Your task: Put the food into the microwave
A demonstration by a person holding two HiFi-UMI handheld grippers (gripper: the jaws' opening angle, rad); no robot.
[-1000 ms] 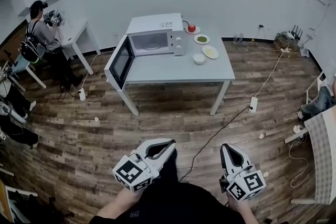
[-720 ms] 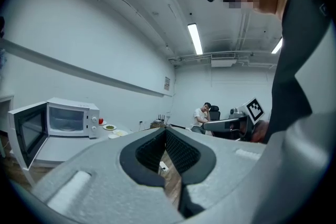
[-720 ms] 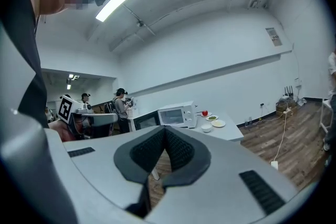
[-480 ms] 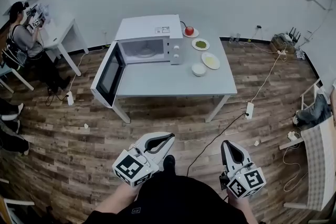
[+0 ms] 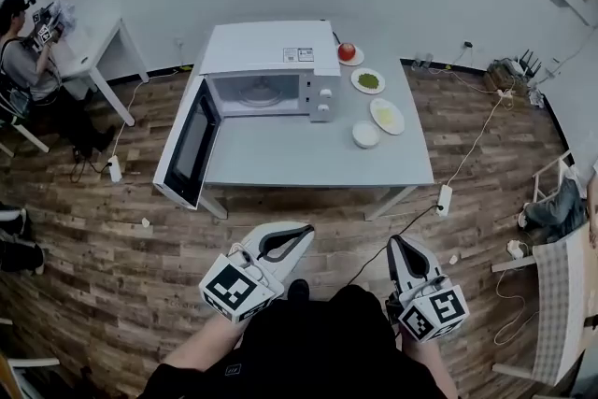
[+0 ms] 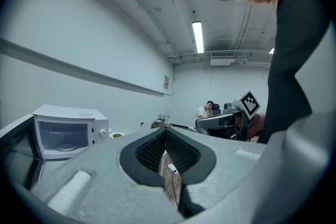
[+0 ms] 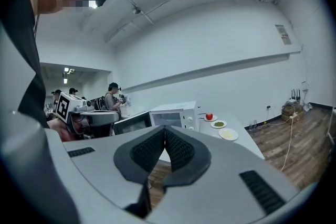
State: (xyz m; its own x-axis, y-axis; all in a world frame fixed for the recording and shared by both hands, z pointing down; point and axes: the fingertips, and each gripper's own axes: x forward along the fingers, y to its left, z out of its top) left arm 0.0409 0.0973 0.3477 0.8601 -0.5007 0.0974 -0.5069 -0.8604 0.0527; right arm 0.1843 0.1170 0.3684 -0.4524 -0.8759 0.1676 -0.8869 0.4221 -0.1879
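Four helpings of food sit on the right part of the table (image 5: 280, 154), just beside the microwave (image 5: 271, 61), whose door (image 5: 187, 149) stands open to the left. They are a red fruit (image 5: 347, 51) on a small plate, a plate of green food (image 5: 368, 81), a plate of yellow food (image 5: 387, 115) and a white bowl (image 5: 365, 135). All lie well ahead of both grippers, across wooden floor (image 5: 308, 201). The left gripper (image 5: 301, 232) has its jaws pressed together with nothing between them. The right gripper (image 5: 397, 245) is likewise closed and empty. Both are held low in front of the person's body (image 5: 318, 346), side by side, pointing roughly level toward the table.
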